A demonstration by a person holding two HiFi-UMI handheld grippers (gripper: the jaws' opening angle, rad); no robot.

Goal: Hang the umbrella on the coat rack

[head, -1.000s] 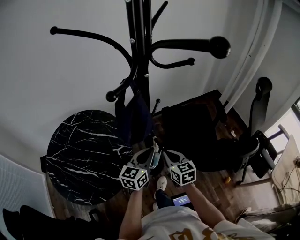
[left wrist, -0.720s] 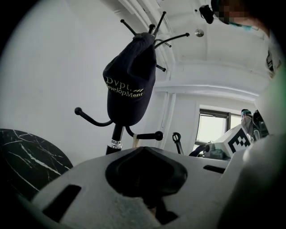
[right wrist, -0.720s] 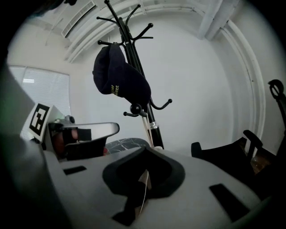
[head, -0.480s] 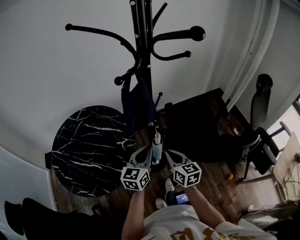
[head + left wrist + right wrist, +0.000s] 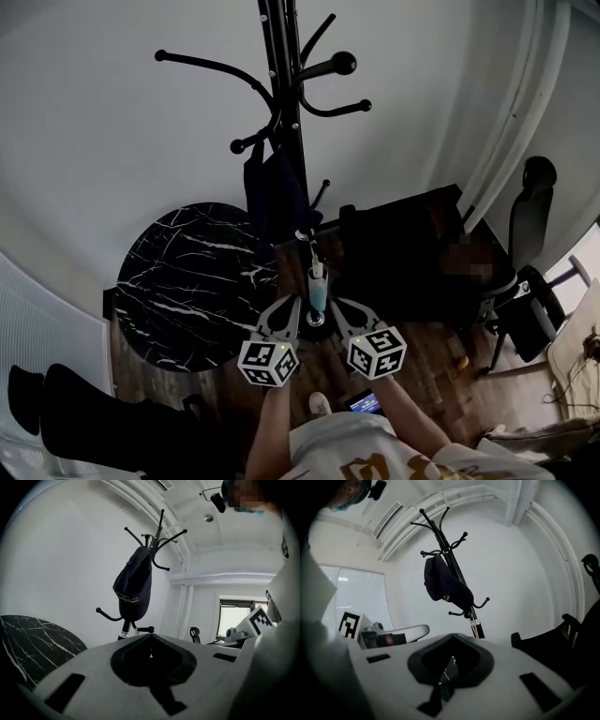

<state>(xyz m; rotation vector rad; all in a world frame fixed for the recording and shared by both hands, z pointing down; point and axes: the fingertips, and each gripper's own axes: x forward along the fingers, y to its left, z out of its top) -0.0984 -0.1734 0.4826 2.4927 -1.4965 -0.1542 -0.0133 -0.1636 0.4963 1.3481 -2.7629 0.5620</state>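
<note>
White wall | coat rack (image 5: pixel 289 103) farther off, cap (image 5: pixel 272 192) hung | left gripper (image 5: pixel 296 305), right gripper (image 5: pixel 334 305) closed

The person is wearing a pale shirt (image 5: pixel 370 452) with gold print, behind the grey left gripper (image 5: pixel 284 315) and right gripper (image 5: pixel 349 315), each carrying a white, black-marked cube (image 5: pixel 269 362).

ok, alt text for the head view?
Looking steeply down: the left gripper and right gripper sit side by side before a black coat rack with a dark fabric item hanging on it. A round black marble table stands at left.
</note>
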